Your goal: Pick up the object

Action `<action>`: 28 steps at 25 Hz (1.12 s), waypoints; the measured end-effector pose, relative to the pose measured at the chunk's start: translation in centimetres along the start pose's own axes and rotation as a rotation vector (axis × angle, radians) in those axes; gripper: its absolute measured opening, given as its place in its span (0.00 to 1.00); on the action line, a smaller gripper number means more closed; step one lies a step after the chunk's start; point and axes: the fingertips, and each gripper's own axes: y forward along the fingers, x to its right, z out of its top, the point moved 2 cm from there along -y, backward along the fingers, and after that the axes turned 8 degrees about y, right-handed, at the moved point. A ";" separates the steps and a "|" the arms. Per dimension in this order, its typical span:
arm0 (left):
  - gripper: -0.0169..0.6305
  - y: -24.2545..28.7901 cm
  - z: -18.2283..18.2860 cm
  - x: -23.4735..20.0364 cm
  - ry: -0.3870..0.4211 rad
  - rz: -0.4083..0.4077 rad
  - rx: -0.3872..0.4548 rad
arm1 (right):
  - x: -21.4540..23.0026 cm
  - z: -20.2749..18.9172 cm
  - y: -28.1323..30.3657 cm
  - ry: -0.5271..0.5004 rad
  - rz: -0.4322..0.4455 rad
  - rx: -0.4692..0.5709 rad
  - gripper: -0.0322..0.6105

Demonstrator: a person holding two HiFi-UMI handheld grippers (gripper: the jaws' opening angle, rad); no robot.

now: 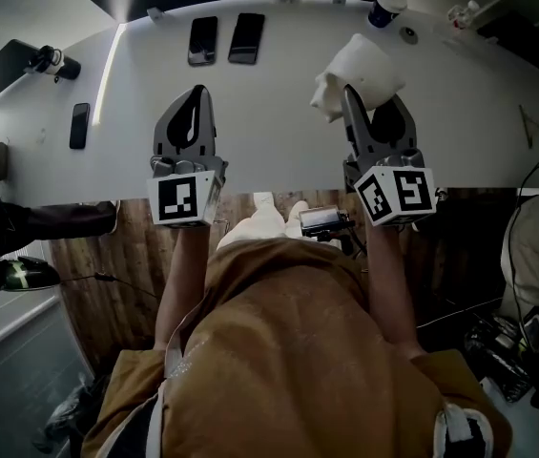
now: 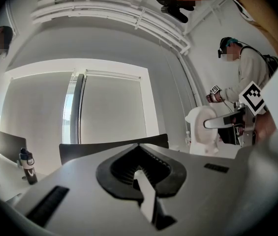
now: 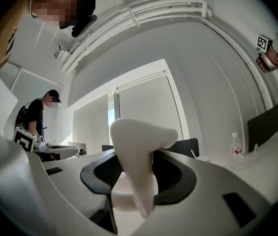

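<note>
The object [image 1: 360, 72] is a white, smooth moulded piece with a broad flared top. My right gripper [image 1: 352, 93] is shut on it and holds it above the white table [image 1: 279, 151], right of centre. In the right gripper view the white object [image 3: 138, 154] stands upright between the dark jaw pads and fills the middle. My left gripper [image 1: 196, 93] hovers level over the table to the left; its fingers meet at a point with nothing between them. From the left gripper view [image 2: 141, 176] the white object [image 2: 201, 132] shows at the right, clamped in the other gripper.
Two dark phones [image 1: 202, 40] [image 1: 246, 37] lie at the table's far side, a third phone [image 1: 78, 125] at the left. A lidded cup with a straw [image 1: 384, 6] stands far right. A person [image 2: 249, 73] with grippers stands beyond. The table's near edge [image 1: 279, 195] runs under both grippers.
</note>
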 end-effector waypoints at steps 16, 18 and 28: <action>0.04 -0.1 -0.1 0.0 0.004 -0.006 -0.005 | -0.7 0.9 -0.4 -0.132 -0.070 0.053 0.35; 0.04 -0.1 -0.1 -0.1 0.007 -0.008 0.000 | -0.6 0.9 -0.3 -0.139 -0.076 0.055 0.35; 0.04 0.2 0.0 -0.2 0.009 -0.008 -0.003 | -0.3 0.6 -0.1 -0.127 -0.084 0.060 0.34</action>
